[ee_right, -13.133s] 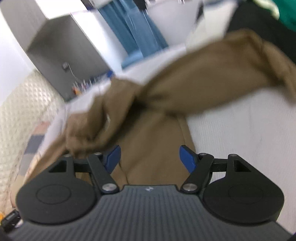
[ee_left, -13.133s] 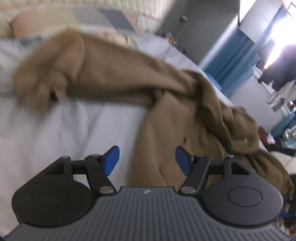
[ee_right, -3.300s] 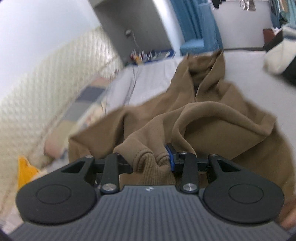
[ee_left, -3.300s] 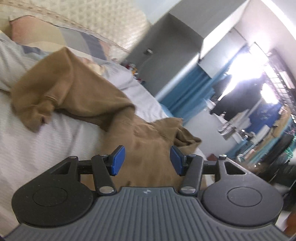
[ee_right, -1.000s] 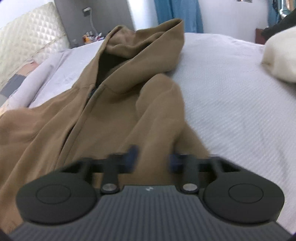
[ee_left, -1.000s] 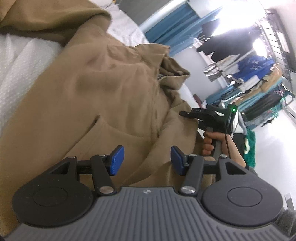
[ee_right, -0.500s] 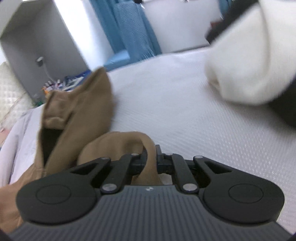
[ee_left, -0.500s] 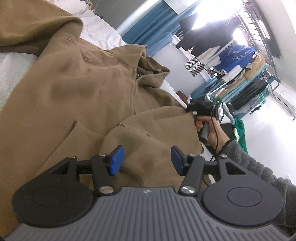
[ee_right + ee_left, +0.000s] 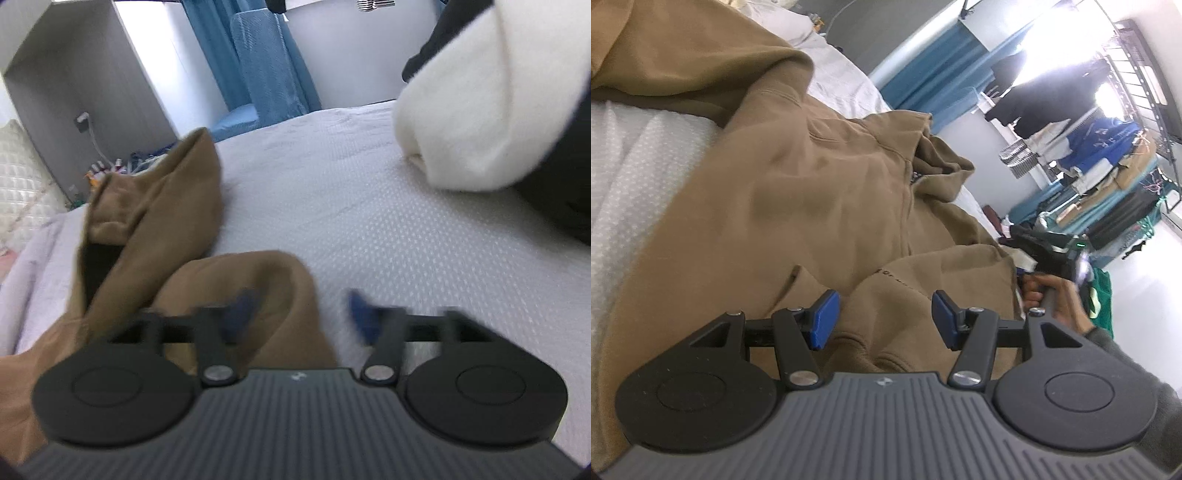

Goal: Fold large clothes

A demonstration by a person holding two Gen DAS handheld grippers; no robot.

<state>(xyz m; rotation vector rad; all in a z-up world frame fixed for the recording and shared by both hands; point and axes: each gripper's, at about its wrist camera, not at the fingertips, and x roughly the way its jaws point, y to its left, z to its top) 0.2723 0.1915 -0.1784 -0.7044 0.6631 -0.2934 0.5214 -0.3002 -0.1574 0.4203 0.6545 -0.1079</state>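
A large brown hoodie point(image 9: 812, 192) lies spread over the white bed point(image 9: 635, 177), one sleeve folded across its front. My left gripper point(image 9: 882, 319) hovers open just above the folded sleeve's cuff, which lies below its blue pads, not pinched. In the right wrist view the hoodie's hood point(image 9: 155, 206) and a fold of brown cloth point(image 9: 258, 295) lie at the left. My right gripper point(image 9: 303, 314) is opening; its blurred blue pads stand apart, the fold's edge lies between them and is not pressed. The person's hand point(image 9: 1049, 295) holds that right gripper at the sleeve's far edge.
A white rolled garment point(image 9: 480, 110) and a dark one point(image 9: 554, 192) lie on the bed at the right. Blue curtains point(image 9: 258, 62) and a grey cabinet point(image 9: 85, 74) stand beyond the bed. A rack of hanging clothes point(image 9: 1100, 147) fills the far side.
The right gripper, shut on the brown sleeve half a second ago, now has its pads spread apart and the cloth lies loose. The left gripper stays open over the cuff.
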